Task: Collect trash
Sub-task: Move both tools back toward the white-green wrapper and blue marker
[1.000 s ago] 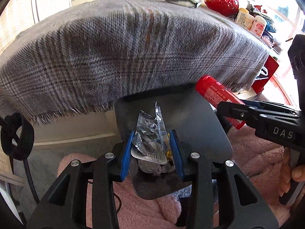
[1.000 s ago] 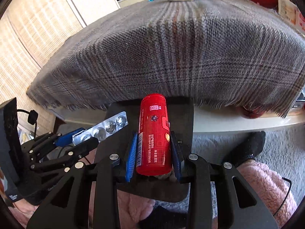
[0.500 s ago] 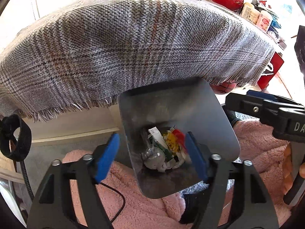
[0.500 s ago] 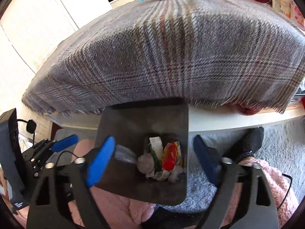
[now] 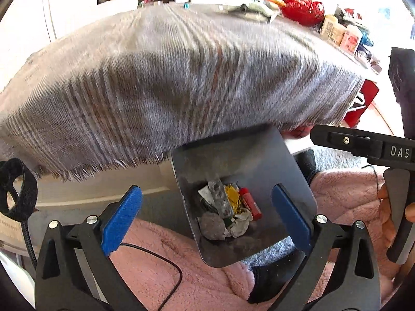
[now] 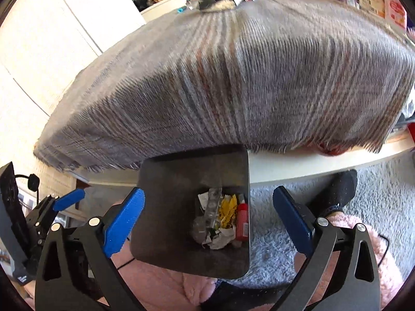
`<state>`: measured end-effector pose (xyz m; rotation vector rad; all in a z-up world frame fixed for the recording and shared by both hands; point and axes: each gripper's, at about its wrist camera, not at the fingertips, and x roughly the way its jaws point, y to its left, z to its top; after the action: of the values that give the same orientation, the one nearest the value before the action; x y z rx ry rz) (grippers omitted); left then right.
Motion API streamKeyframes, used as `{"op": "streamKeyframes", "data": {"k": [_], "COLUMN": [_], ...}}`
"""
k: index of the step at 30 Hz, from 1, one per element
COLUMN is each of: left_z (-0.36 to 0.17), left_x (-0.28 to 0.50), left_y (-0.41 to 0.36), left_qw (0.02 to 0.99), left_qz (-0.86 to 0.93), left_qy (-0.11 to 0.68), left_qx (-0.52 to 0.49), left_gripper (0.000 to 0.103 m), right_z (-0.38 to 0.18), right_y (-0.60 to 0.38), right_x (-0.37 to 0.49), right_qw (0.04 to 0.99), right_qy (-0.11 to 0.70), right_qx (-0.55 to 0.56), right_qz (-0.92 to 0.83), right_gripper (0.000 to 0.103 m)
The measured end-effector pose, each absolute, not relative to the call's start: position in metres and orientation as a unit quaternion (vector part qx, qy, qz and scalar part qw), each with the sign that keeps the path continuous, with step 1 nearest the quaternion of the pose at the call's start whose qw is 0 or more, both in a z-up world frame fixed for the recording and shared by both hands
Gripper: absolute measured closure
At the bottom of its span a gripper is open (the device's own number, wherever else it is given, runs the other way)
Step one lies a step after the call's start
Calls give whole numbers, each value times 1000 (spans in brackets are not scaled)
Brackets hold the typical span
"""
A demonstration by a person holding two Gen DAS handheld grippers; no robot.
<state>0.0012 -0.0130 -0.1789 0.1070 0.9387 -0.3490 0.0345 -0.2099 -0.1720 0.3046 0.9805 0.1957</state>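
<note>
Jaws, left gripper (image 5: 207, 217): wide apart, just been opening, nothing between the blue pads (image 5: 122, 219); the bin shows below the gap.
Jaws, right gripper (image 6: 208, 221): wide apart, just been opening, empty; blue pads (image 6: 124, 223) stand either side of the bin mouth.
Blanket (image 5: 166, 83): grey plaid, fringed edge, draped over the table, filling the upper half of both views; blurred.
Table (image 6: 311, 165): pale edge showing under the blanket fringe, behind the bin.
Pink fleece (image 5: 160, 264): covers the person's lap, below and around the bin.
Rug (image 6: 275, 235): grey, shaggy, on the floor at the right of the bin.
Bin (image 5: 233, 155): dark, square mouth, standing just in front of the table edge between the knees.
Sock (image 6: 339, 191): dark, on a foot resting on the rug.
Trash, red tube (image 6: 242, 223): lying at the bottom of the bin, against its right wall.
Trash, blister pack (image 6: 212, 207): silver, on top of the heap, beside the tube.
Trash, wrappers (image 6: 228, 210): yellow and white, crumpled, between pack and tube.
</note>
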Motion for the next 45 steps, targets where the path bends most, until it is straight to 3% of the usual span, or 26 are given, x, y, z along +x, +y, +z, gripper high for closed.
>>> {"op": "streamKeyframes", "data": {"k": [15,27,45], "left_z": [-110,-69,-55], "left_x": [39,122,253], "left_y": [-5,-14,-44], "left_qw": [907,920,915], "left_qz": [-159,-137,-97], "left_qy": [385,365,381], "left_qx": [56,45,90], "left_gripper": [8,8,8], "right_z": [-94,-52,-85], "right_y": [-239,-244,-266], "right_x": [68,145,266], "right_qw": [893,908,880], "right_qy": [429,399,454], "right_qx": [107,92,115], "right_qz": [81,87,84], "right_gripper": [3,3,4]}}
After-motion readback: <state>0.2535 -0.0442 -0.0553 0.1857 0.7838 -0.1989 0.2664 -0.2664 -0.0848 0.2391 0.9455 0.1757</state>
